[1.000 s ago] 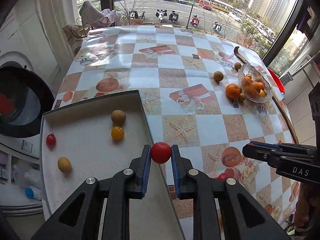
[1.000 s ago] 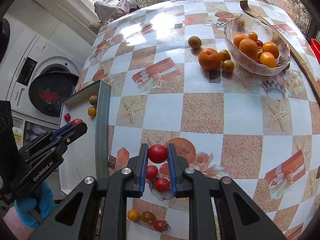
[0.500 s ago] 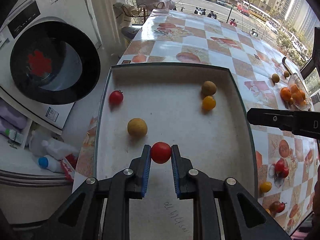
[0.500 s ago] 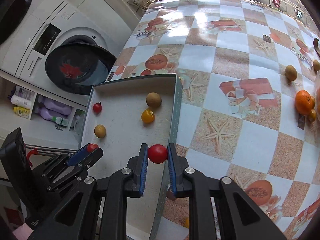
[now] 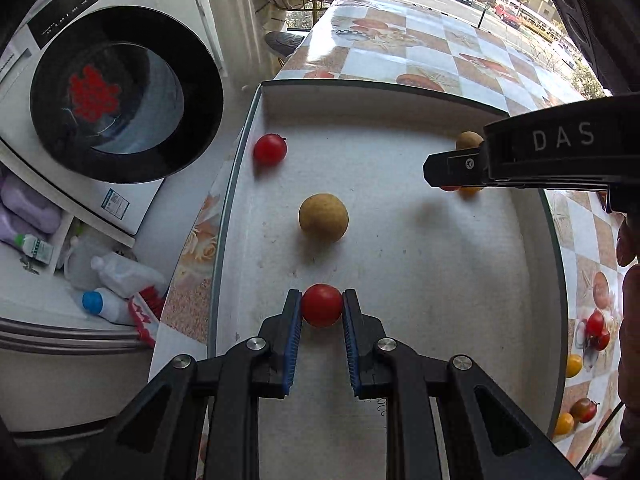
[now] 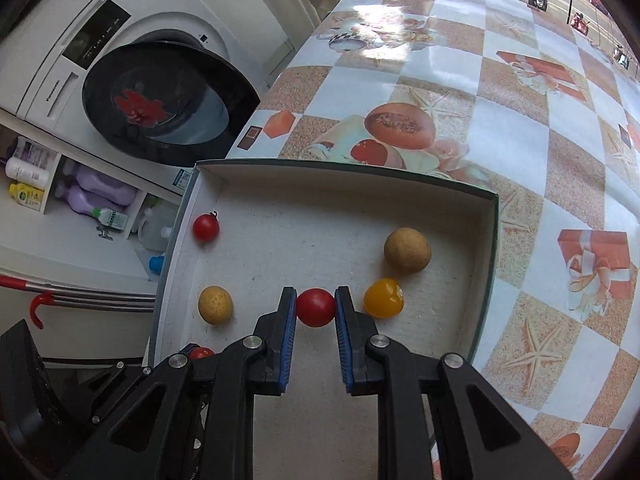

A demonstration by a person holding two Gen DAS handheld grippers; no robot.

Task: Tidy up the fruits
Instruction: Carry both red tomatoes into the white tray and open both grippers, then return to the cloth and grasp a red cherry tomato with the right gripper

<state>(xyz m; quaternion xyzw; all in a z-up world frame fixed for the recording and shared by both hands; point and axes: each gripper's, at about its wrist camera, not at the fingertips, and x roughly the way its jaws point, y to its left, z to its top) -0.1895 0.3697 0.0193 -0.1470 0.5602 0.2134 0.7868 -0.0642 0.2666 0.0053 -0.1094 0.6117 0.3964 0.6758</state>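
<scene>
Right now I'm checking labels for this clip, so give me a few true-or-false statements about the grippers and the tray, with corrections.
1. The left gripper is shut on a red tomato. True.
2. The right gripper is open and holds nothing. False: it is shut on a second red tomato.
3. Both grippers are over the white tray. True.
4. A green apple lies in the tray. False: the loose fruits there are a stemmed red tomato, a yellow tomato and two tan round fruits.
5. The washing machine stands beside the table, its round door closed. False: the door hangs open.
</scene>
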